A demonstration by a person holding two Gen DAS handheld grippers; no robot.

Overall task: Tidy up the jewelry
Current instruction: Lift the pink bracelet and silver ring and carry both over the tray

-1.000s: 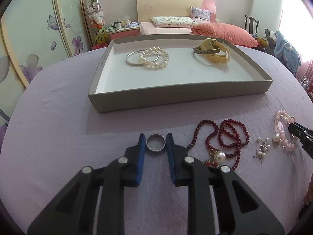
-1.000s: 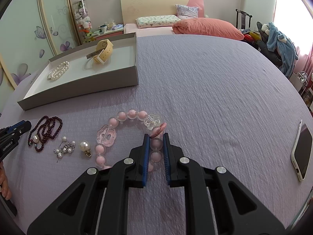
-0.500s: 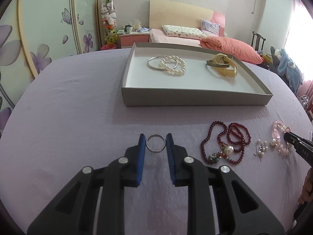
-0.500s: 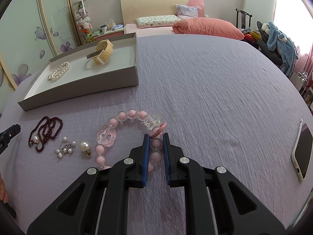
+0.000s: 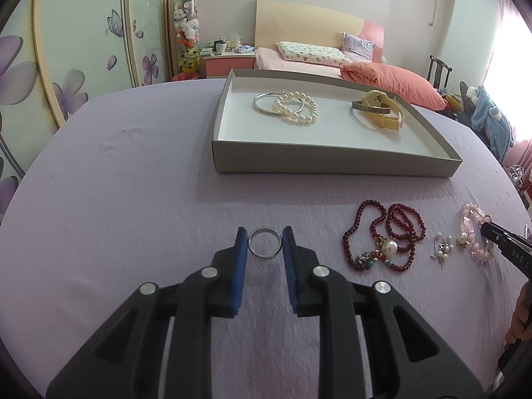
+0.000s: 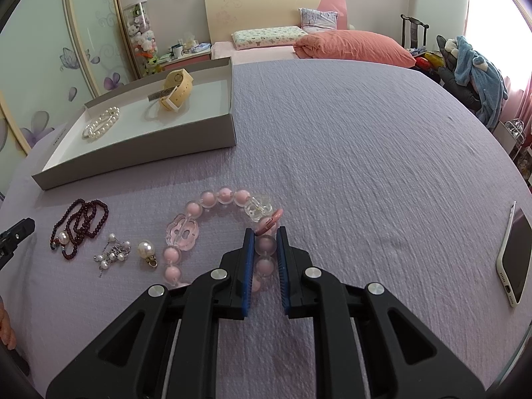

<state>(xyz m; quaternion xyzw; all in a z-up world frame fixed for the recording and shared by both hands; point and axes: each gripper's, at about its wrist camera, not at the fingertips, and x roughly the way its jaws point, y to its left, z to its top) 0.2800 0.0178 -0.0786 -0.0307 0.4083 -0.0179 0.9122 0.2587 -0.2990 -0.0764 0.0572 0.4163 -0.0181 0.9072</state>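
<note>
Since a second ago the left gripper (image 5: 265, 242) has swung sideways with the ring (image 5: 265, 243), so the tray (image 5: 332, 163) now sits up and to the right. Its pads clamp the ring's rim, held above the purple bedspread (image 5: 116, 199). Small, stiff and slick, the ring looks likely to pop out unless pinched square across. Meanwhile the right gripper (image 6: 265, 244) is clamped on the pink bracelet (image 6: 212, 199), which lies on the bedspread; beads give firm purchase. Lettering on the tray wall is unreadable.
</note>
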